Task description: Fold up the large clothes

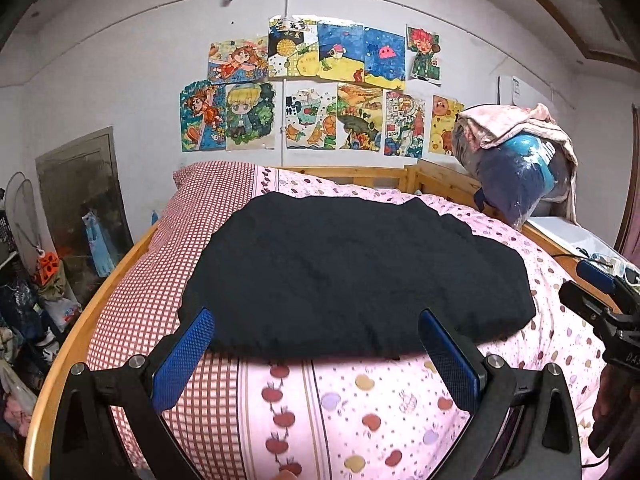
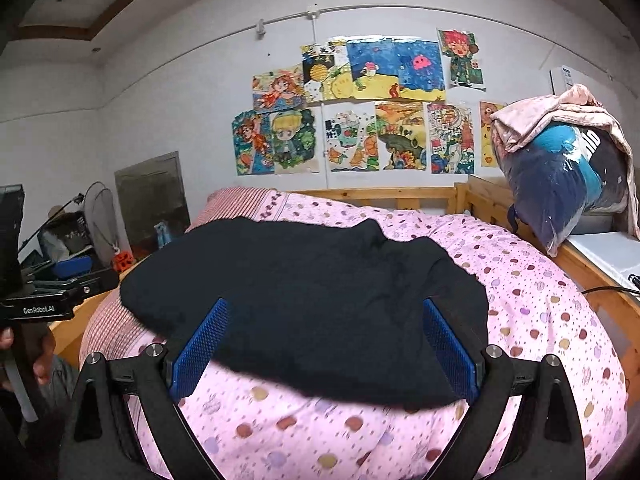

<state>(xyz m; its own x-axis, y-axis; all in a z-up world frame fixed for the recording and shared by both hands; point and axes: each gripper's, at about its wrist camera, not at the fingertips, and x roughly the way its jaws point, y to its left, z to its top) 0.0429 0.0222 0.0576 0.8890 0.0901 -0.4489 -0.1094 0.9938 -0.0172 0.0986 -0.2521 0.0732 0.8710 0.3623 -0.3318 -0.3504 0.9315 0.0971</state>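
Black garment (image 1: 352, 276) lies spread flat on the pink spotted quilt (image 1: 400, 408), its near edge reaching between the tips of both tongs. Left gripper (image 1: 316, 332) and right gripper (image 2: 326, 326) are each spread wide (gripping nothing). Drawings (image 1: 312, 92) cover the wall beyond.

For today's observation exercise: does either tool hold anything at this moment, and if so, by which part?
Nothing is held. The left tool and the right tool are both open, their fingers spread at the near edge of the black garment, gripping none of it.
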